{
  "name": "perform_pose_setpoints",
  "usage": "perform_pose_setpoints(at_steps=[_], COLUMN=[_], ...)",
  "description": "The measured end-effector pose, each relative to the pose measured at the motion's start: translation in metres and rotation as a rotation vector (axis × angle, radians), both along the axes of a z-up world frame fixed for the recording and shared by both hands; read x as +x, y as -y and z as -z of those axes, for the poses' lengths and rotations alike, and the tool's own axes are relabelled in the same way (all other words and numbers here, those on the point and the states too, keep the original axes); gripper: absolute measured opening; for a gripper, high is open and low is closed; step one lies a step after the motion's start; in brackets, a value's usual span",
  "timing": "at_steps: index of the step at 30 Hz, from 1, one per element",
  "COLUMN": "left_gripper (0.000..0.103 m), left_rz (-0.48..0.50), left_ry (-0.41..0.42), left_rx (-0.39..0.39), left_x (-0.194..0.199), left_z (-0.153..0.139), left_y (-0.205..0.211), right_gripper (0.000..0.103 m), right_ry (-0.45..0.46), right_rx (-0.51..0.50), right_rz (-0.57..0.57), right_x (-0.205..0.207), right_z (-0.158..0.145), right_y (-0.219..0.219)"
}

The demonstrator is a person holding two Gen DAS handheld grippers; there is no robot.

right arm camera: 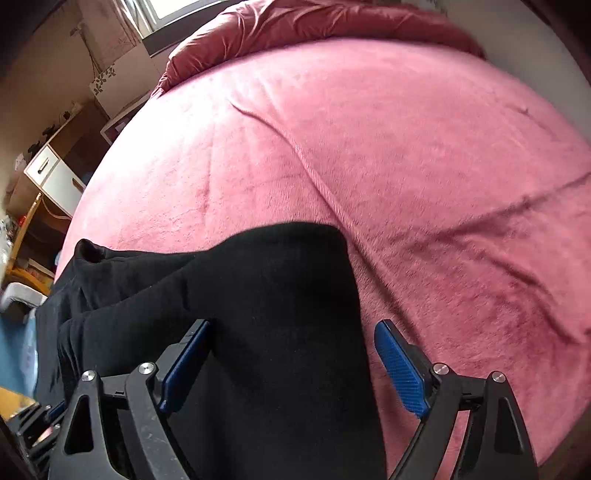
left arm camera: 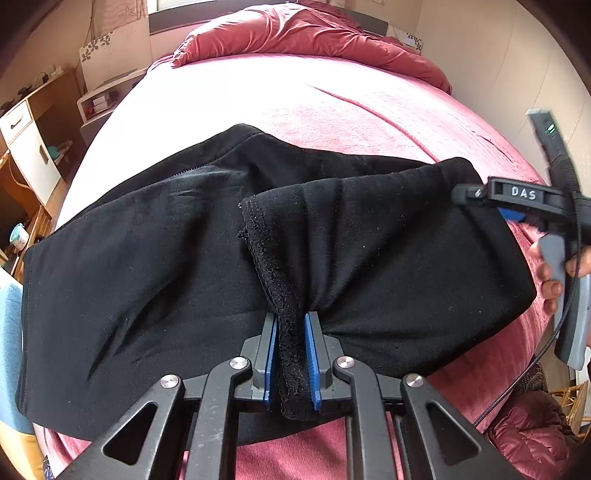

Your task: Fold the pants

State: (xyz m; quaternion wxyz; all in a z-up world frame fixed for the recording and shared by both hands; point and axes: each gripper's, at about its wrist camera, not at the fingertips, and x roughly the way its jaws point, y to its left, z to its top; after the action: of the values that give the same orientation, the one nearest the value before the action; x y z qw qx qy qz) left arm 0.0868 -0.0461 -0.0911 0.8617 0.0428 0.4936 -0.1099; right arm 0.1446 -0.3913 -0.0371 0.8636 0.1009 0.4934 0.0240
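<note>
Blue-padded fingers (left arm camera: 272,360) of the left gripper (left arm camera: 291,360) are being pinched on a hem of the black fleece pants (left arm camera: 147,258), folded on the pink bed (left arm camera: 332,110); the right gripper (right arm camera: 291,365) is being held spread over them. Tugging could undo the fold.

Daylight from a window (left arm camera: 177,5) at the head of the bed (left arm camera: 332,107) floods both fisheye views, washing the pink cover near white on its far left side. The black pants (left arm camera: 147,251) swallow detail, their folds barely readable. Straight lines bow heavily toward dark, vignetted corners. The left wrist view is mostly sharp, though the right tool (left arm camera: 517,214) smears at its edge; the right wrist view is softly blurred throughout.
</note>
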Motion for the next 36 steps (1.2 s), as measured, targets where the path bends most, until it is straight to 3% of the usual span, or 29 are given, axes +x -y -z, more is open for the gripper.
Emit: perform_pose_setpoints(at_steps=[3,6,13,17,24,28,36], left_gripper=[0.016,0.017,0.017,0.018,0.028,0.030,0.030], left_rz=[-0.003,-0.007,-0.018,-0.036,-0.069,-0.145,-0.446], left_ry=[-0.001,-0.004,-0.014,-0.035,-0.067,-0.065,-0.108], left_rx=[0.000,-0.003,-0.019,-0.060,-0.177,-0.238,-0.389], left_x=[-0.001,0.001,0.002,0.006,0.012,0.010,-0.015], left_z=[-0.001,0.000,-0.001,0.000,-0.005,-0.016,-0.027], left_y=[0.001,0.000,-0.005,-0.012,-0.038,-0.067,-0.165], right_gripper=[0.078,0.066,0.072,0.073,0.072,0.072,0.070], right_ry=[0.103,0.115,0.014,0.006,0.049,0.074,0.068], right_rx=[-0.091,-0.092,-0.181,-0.224,-0.072,-0.041,0.019], right_rz=[-0.027,-0.116,-0.148,-0.168,-0.098,-0.170,-0.397], right_x=[-0.006,-0.006,0.006,0.013,0.000,-0.019,-0.073], right_z=[-0.028,-0.037,-0.013,-0.008,-0.043,-0.058,-0.052], right_y=[-0.009,-0.025,-0.045,-0.050,-0.024,-0.033,-0.106])
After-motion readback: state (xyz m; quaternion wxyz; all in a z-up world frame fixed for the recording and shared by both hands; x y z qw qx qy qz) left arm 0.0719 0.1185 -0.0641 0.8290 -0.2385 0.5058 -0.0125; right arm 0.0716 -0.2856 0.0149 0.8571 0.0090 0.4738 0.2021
